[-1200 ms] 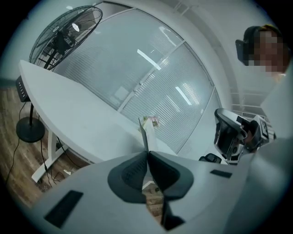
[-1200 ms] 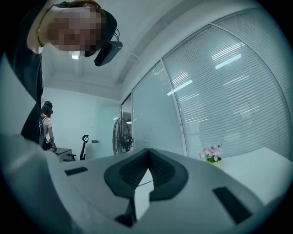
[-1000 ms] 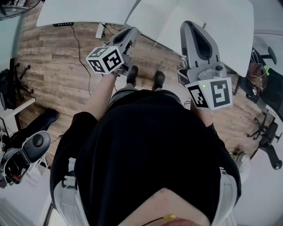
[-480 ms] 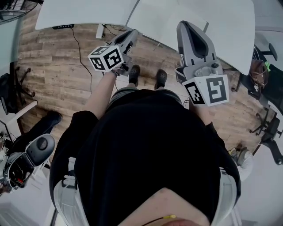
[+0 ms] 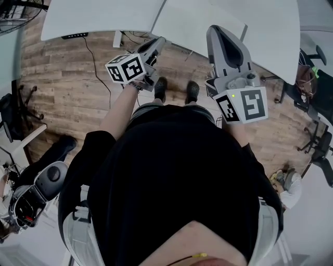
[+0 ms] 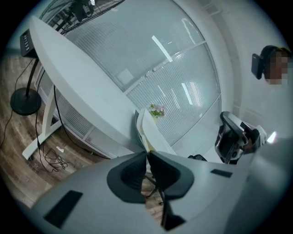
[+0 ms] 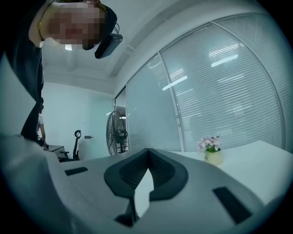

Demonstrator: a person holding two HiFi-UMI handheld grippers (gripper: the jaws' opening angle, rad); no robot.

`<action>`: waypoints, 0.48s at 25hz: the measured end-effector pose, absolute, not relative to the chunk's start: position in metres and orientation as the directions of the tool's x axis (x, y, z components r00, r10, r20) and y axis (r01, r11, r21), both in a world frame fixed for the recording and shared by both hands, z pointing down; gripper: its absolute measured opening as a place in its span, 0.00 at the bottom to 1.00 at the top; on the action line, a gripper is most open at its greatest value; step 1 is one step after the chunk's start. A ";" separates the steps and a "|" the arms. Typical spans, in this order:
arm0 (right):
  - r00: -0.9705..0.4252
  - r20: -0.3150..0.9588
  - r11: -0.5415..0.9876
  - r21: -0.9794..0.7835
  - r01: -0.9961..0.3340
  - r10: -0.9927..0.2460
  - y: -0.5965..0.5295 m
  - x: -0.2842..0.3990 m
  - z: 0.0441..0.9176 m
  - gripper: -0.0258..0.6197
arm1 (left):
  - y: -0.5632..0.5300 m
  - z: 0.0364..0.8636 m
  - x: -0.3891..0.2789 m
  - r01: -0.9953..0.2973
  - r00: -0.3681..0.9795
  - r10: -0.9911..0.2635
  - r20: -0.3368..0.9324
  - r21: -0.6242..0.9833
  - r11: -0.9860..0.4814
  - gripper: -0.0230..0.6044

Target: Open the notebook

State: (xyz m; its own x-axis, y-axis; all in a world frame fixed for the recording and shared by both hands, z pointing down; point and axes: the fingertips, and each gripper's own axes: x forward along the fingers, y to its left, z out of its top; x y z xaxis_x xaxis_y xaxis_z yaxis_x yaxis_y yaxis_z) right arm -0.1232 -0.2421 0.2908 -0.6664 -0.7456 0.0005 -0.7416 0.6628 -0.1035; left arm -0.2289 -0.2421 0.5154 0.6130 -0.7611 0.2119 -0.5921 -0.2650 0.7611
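Observation:
A white notebook [image 5: 195, 23] lies shut on the white table [image 5: 93, 15], near its front edge. In the left gripper view its near corner [image 6: 150, 130] shows a dark cover and pale pages. My left gripper [image 5: 159, 42] is held at the table's edge. Its tips [image 6: 147, 153] meet just below that corner, with nothing visibly between them. My right gripper [image 5: 217, 31] reaches over the table's front edge beside the notebook. Its jaws [image 7: 147, 167] are shut and empty, pointing level across the tabletop.
A small pot of pink flowers [image 7: 211, 153] stands on the table before a glass wall with blinds. A standing fan [image 7: 116, 132] is at the left. An office chair [image 6: 233, 137], a stand's round base [image 6: 23, 98] and loose cables [image 6: 50, 157] are on the wooden floor.
Both grippers have sunk a little and edged toward the table's front edge. Their jaws look the same as before.

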 end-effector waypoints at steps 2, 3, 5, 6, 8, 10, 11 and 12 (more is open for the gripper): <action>-0.662 -0.002 0.659 -0.103 -0.745 -0.750 -0.241 -0.123 0.291 0.05 | -0.241 0.516 -0.226 -0.573 0.622 -0.754 0.209 0.779 -0.256 0.10; -0.659 -0.002 0.656 -0.104 -0.748 -0.752 -0.240 -0.121 0.291 0.05 | -0.241 0.517 -0.225 -0.567 0.627 -0.751 0.209 0.783 -0.255 0.10; -0.654 -0.003 0.651 -0.105 -0.752 -0.756 -0.240 -0.119 0.291 0.05 | -0.240 0.518 -0.222 -0.539 0.643 -0.738 0.205 0.806 -0.246 0.10; -0.653 -0.004 0.649 -0.105 -0.753 -0.758 -0.240 -0.119 0.291 0.05 | -0.239 0.519 -0.220 -0.516 0.654 -0.730 0.200 0.824 -0.237 0.10; -0.650 -0.007 0.647 -0.105 -0.755 -0.760 -0.240 -0.118 0.291 0.05 | -0.237 0.520 -0.217 -0.482 0.671 -0.716 0.194 0.847 -0.223 0.10; -0.648 -0.007 0.645 -0.105 -0.757 -0.762 -0.239 -0.118 0.291 0.05 | -0.236 0.521 -0.216 -0.473 0.681 -0.706 0.194 0.852 -0.222 0.11; -0.648 -0.007 0.645 -0.106 -0.757 -0.762 -0.239 -0.118 0.291 0.05 | -0.235 0.522 -0.216 -0.468 0.683 -0.704 0.193 0.856 -0.220 0.11; -0.648 -0.009 0.646 -0.106 -0.756 -0.761 -0.239 -0.118 0.291 0.05 | -0.235 0.523 -0.216 -0.460 0.685 -0.704 0.190 0.861 -0.215 0.11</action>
State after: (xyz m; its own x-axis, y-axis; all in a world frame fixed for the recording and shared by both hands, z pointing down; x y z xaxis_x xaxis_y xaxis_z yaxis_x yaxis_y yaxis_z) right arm -0.1179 -0.2394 0.2908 -0.6485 -0.7612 -0.0090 -0.7563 0.6456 -0.1063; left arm -0.2159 -0.2353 0.5228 0.6849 -0.7035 0.1898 -0.4599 -0.2153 0.8614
